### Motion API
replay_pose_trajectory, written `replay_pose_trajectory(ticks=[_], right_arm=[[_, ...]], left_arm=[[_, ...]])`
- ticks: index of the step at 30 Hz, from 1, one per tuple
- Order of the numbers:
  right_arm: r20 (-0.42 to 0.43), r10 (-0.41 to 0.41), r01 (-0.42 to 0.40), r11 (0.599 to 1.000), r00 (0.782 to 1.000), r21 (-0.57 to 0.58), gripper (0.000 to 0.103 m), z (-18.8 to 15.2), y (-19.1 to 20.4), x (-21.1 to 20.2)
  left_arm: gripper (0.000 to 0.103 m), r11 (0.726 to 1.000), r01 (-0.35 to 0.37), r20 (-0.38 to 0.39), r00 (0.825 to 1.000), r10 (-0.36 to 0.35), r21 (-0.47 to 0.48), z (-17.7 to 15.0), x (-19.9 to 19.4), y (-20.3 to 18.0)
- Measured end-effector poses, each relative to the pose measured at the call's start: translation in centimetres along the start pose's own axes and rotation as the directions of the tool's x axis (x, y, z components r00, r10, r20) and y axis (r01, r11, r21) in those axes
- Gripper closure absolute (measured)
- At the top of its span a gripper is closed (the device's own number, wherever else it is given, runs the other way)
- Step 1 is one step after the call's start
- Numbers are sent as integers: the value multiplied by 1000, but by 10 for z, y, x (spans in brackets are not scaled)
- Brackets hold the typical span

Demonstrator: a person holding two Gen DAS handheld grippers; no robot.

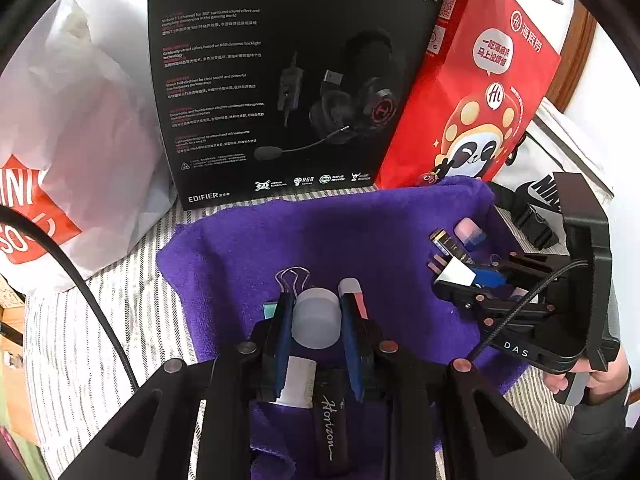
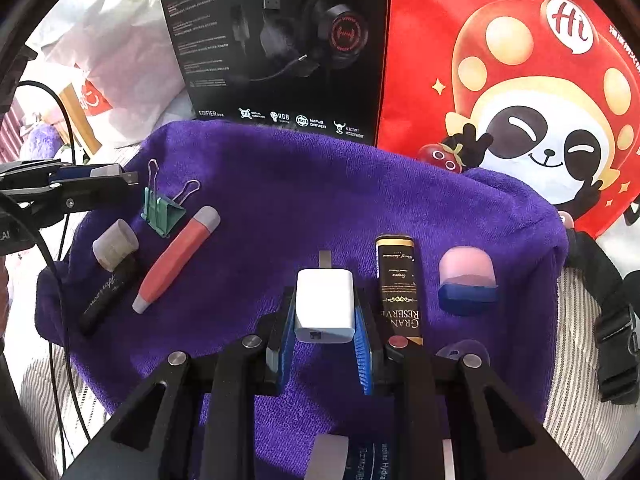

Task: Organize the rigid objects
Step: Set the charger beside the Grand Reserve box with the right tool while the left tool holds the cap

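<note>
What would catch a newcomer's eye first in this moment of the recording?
Probably the bright red panda bag at the back right, leaning beside the black headset box. Below them spreads the purple towel with small items scattered on it. At the front, the right gripper has its fingers either side of a white charger, and the left gripper brackets a translucent cap.

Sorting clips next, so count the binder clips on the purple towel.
1. The green binder clip lies on the purple towel, left side, beside the grey tip of the red pen. Others may be hidden under other items.
</note>
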State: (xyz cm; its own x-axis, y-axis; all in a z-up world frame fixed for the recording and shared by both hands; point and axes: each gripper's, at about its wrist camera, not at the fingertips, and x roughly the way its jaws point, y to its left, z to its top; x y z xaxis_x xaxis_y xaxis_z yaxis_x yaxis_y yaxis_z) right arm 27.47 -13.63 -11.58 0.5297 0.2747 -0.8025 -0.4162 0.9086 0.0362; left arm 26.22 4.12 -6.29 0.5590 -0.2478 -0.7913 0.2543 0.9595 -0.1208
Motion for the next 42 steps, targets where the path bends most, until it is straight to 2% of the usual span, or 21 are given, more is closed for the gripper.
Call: replay_pose_trajectory(ticks=[7,12,19,30,42], right_arm=[[-1,8,-8,1000,1000,-16,77,-2,-2,-1],[-11,32,-33,999,999,-39,63,-3,2,-3],[-8,27,-27,998,1000,-53,62,-2,1,-10],[73,-15,12,999,997,34,62,4,-38,-52],[133,-43,25,990,990,136,61,3,-79,-78]], left_arm=[[80,1000,-4,-7,1000,4,3,0,1,-1],[80,1000,-7,-7,1000,7,-2,-1,0,2],[80,1000,-24,-7,1000,24,-2,-2,-1,5],[80,1000,-28,-7,1000,28,3,-2,0,4],[80,997,-14,-36,999,17,77,-7,19,-30]])
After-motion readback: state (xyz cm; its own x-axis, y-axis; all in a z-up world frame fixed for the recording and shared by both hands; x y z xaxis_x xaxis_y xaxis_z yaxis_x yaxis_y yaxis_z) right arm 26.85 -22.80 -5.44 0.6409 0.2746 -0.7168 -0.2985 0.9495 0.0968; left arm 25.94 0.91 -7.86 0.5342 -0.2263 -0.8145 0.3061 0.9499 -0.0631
